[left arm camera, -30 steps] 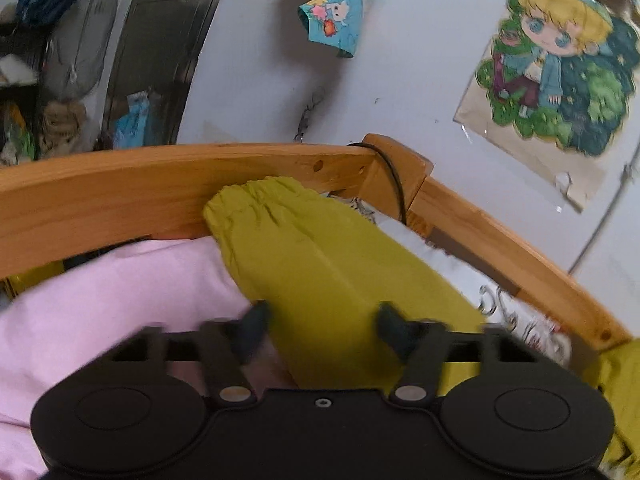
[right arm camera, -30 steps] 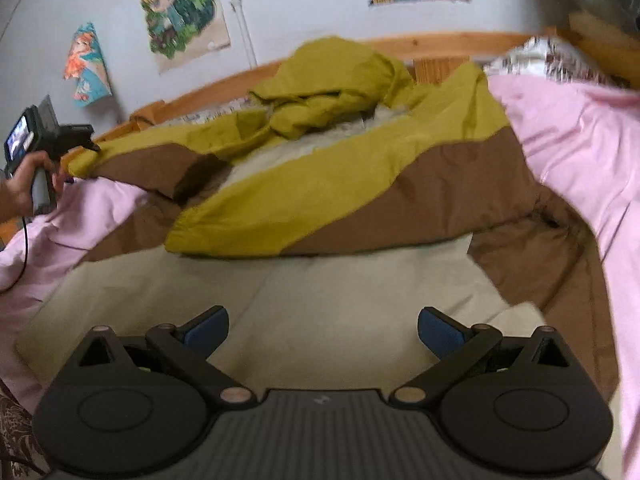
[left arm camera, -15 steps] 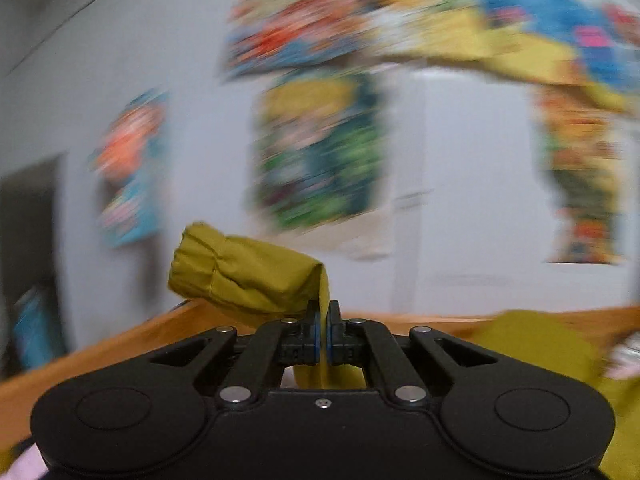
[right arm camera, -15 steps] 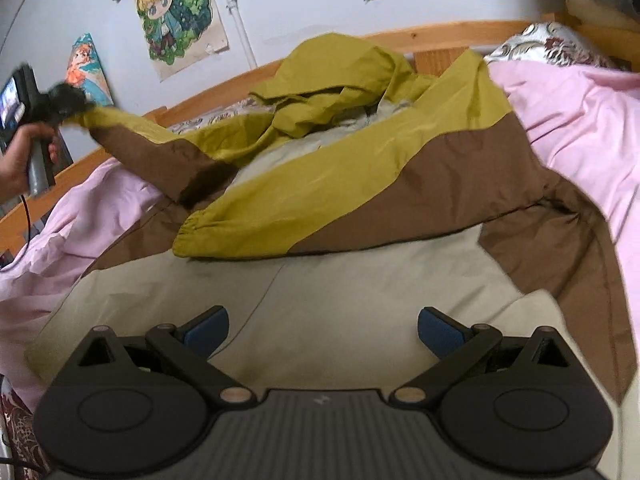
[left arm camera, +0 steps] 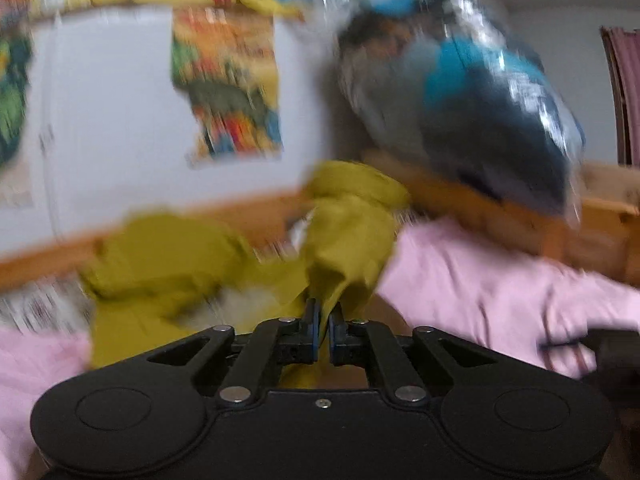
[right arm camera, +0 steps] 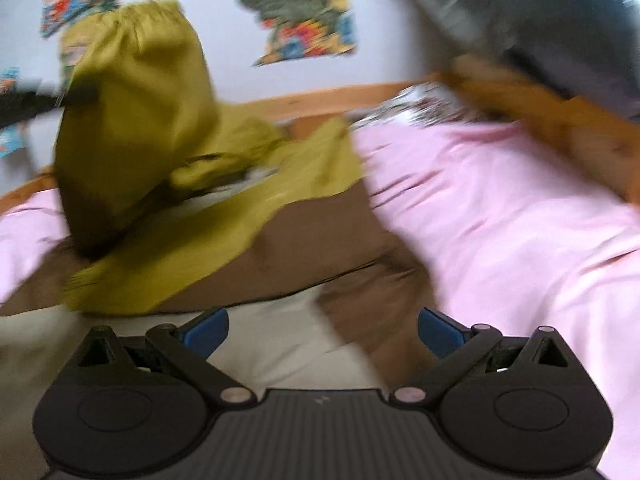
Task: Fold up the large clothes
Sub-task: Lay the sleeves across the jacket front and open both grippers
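A large olive, brown and cream jacket [right arm camera: 280, 232] lies spread on a pink bed sheet [right arm camera: 500, 220]. My left gripper [left arm camera: 323, 320] is shut on the jacket's olive sleeve [left arm camera: 352, 236] and holds it lifted above the bed. In the right wrist view the raised sleeve [right arm camera: 136, 112] hangs at the left above the jacket body. My right gripper [right arm camera: 322, 326] is open and empty, low over the cream lower part of the jacket. Both views are motion-blurred.
A wooden bed rail [right arm camera: 320, 98] runs along the far side of the bed. Posters [right arm camera: 296, 8] hang on the wall. A dark blue bag wrapped in plastic [left arm camera: 480, 112] sits on the rail at the right. A patterned pillow [right arm camera: 420, 106] lies near it.
My left gripper shut on the sleeve cuff, lifted it off the bed rail corner and swung it rightwards over the jacket. My right gripper stayed open and shifted slightly.
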{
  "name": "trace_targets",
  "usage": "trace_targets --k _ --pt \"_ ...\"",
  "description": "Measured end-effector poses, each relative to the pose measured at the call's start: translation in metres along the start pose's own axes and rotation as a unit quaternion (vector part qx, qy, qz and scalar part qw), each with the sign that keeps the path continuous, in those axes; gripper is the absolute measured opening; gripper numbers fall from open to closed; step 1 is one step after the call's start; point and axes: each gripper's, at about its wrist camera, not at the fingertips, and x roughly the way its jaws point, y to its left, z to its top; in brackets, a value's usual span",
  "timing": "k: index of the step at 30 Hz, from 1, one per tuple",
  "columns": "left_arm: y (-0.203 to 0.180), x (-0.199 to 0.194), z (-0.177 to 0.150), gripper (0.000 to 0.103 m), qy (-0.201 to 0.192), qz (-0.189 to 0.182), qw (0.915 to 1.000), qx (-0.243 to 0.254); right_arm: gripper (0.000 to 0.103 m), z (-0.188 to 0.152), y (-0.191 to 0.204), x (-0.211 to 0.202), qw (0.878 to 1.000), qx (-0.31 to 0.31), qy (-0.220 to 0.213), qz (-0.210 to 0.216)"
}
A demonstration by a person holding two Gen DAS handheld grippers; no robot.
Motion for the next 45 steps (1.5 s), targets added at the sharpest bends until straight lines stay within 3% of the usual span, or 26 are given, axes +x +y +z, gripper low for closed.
trace_targets --k 4,6,8,10,13,19,23,29,31,35,43,44,45 --pt "-0.003 0.022 -0.04 0.018 0.071 -0.031 0.9958 -0.048 0.103 0.006 -0.023 0.0 0.999 0.023 -0.018 -0.039" --pt "-0.001 0.022 -0.051 0.035 0.091 -0.046 0.9926 -0.065 0.103 0.008 -0.031 0.001 0.998 0.028 -0.025 -0.05" --pt "-0.002 0.017 -0.057 0.068 0.102 -0.062 0.9904 -0.07 0.103 0.008 -0.037 0.002 0.998 0.031 -0.029 -0.051" --pt "0.0 0.008 -0.062 0.08 0.107 -0.069 0.9897 -0.065 0.103 0.006 -0.041 0.001 0.998 0.032 -0.033 -0.047" --pt "0.005 -0.002 -0.063 0.083 0.117 -0.081 0.9881 -0.058 0.103 0.004 -0.037 -0.001 0.999 0.022 -0.042 -0.025" --pt "0.038 -0.003 -0.057 0.094 0.148 -0.025 0.9851 -0.084 0.103 0.025 -0.011 0.0 0.996 -0.041 -0.059 0.052" --pt "0.069 0.008 -0.061 0.094 0.172 0.018 0.9778 -0.118 0.103 0.073 0.017 0.027 0.989 -0.079 -0.061 0.107" --pt "0.112 0.009 -0.066 0.099 0.161 0.048 0.9711 -0.17 0.103 0.173 0.092 0.123 0.967 -0.136 -0.014 0.217" --pt "0.123 0.008 -0.066 0.1 0.162 0.055 0.9693 -0.177 0.102 0.198 0.119 0.165 0.962 -0.169 0.002 0.216" --pt "0.141 0.005 -0.067 0.1 0.17 0.071 0.9659 -0.182 0.095 0.237 0.163 0.24 0.963 -0.187 0.0 0.193" --pt "0.165 -0.009 -0.073 0.101 0.176 0.105 0.9574 -0.203 0.095 0.256 0.215 0.33 0.969 -0.201 0.0 0.14" --pt "0.165 -0.011 -0.074 0.101 0.178 0.107 0.9568 -0.204 0.093 0.255 0.216 0.336 0.97 -0.204 0.001 0.135" --pt "0.166 -0.012 -0.074 0.101 0.178 0.108 0.9563 -0.205 0.075 0.254 0.216 0.338 0.969 -0.205 -0.002 0.138"
